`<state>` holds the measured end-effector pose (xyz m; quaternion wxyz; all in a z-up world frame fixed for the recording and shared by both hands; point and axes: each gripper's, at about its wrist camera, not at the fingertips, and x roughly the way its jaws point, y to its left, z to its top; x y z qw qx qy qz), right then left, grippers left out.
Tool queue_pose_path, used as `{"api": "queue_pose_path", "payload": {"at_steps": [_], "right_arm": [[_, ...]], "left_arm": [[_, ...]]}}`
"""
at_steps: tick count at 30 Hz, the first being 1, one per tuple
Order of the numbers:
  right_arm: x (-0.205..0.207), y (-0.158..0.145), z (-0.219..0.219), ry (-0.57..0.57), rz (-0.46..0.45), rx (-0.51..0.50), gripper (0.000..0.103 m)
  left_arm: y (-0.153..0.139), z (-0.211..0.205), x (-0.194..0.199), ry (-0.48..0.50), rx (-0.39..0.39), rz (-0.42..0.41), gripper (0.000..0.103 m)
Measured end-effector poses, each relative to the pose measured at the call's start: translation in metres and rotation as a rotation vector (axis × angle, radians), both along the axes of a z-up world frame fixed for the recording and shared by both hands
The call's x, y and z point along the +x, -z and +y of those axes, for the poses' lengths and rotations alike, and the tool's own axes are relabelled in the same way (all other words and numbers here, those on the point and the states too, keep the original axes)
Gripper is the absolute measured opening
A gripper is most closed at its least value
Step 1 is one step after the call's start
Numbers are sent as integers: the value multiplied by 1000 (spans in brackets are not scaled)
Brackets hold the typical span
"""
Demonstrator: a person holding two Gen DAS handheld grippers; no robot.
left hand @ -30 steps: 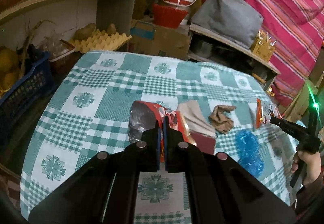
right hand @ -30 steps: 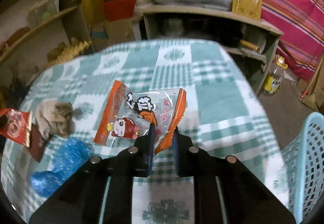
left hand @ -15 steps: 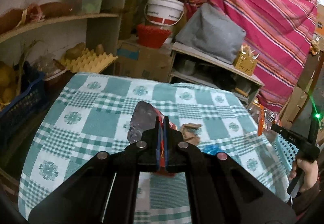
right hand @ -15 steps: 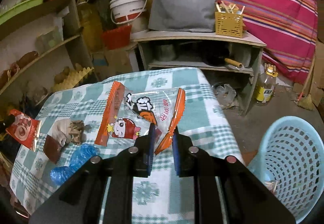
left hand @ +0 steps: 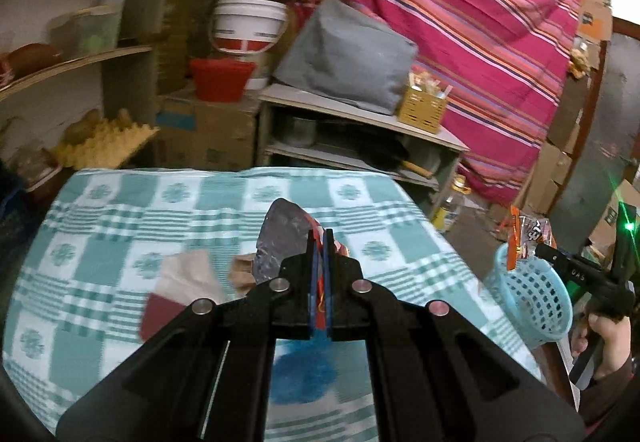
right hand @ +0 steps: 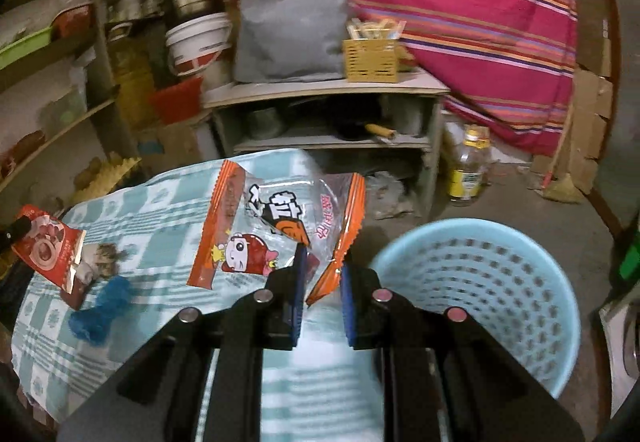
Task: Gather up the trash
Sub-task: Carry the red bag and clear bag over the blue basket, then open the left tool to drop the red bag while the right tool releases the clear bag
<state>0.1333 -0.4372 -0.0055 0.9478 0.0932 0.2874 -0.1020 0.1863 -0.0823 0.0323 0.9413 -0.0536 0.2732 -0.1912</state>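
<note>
My left gripper (left hand: 320, 238) is shut on a red snack bag with a silver inside (left hand: 282, 240), held up over the checked table (left hand: 120, 226). The same red bag (right hand: 46, 248) shows at the left of the right wrist view. My right gripper (right hand: 320, 262) is shut on a clear and orange wrapper (right hand: 276, 226), held in the air at the table's right edge, close to the light blue waste basket (right hand: 480, 302). In the left wrist view that orange wrapper (left hand: 528, 238) hangs just above the basket (left hand: 532, 302).
Brown crumpled paper (left hand: 188, 278), a dark red piece (left hand: 160, 318) and blue crumpled plastic (right hand: 102, 306) lie on the table. A grey shelf unit (right hand: 332, 114) with a yellow box stands behind it. An oil bottle (right hand: 468, 170) stands on the floor.
Both grippers have risen and swung to the right with their wrappers. The blue basket has come into full view under the right gripper. The grips have not changed.
</note>
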Motion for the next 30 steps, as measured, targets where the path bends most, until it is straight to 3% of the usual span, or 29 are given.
{"api": "queue_pose_path", "payload": {"at_steps": [16,24,30], "right_arm": [[-89,20,-129,243,13,33,16],[-92,31,-148,279,46,45,16],[-92,33,-148,276,57,39,16]], "left_arm": [[18,-176,-15,283,-30,28,1],[37,-259,-32,419,-24,44,1],[52,-297,-36,453,-1,53,1]]}}
